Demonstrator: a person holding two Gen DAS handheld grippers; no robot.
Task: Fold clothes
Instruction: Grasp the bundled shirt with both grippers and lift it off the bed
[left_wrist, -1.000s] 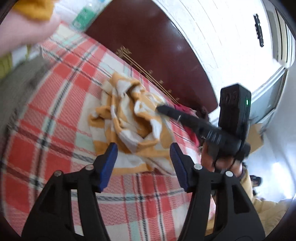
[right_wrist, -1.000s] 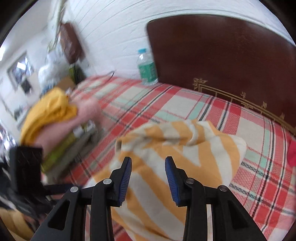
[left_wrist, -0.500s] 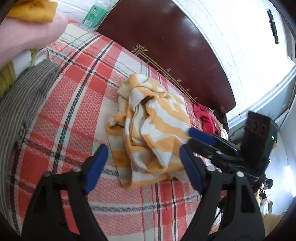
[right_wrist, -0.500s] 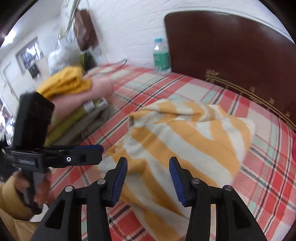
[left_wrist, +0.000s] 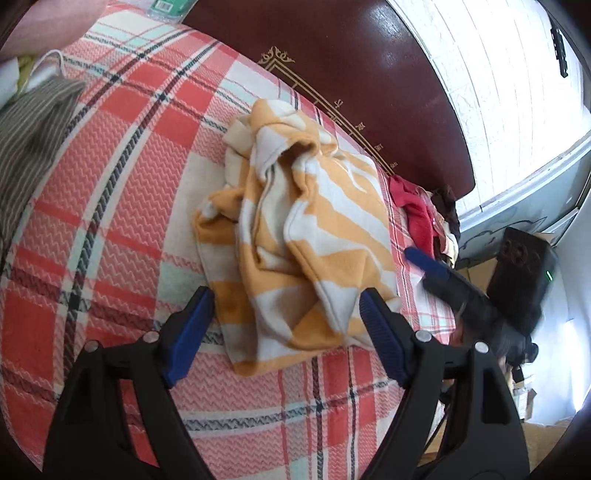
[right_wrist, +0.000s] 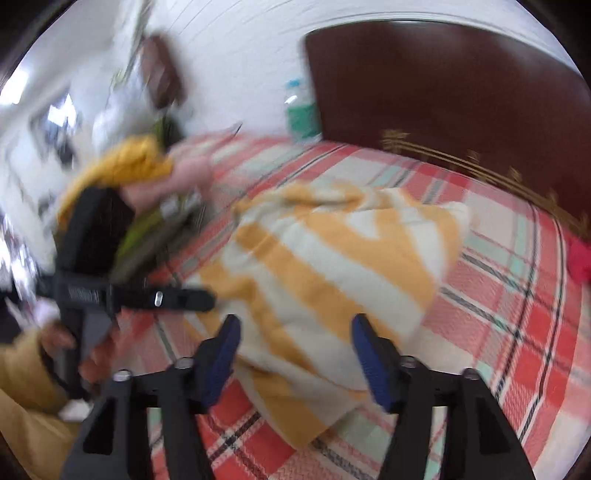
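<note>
The right wrist view was blurred; only the left showed red clothes clearly. The striped garment lay crumpled on the bed. Left tongs stood wide, empty; right tongs were opening, gripping nothing

You're working over a bed spread with a red, white and mint plaid cover; on it lies a crumpled orange-and-white striped garment; a grey striped cloth lies at its left; red clothing is bunched by the dark headboard.
</note>
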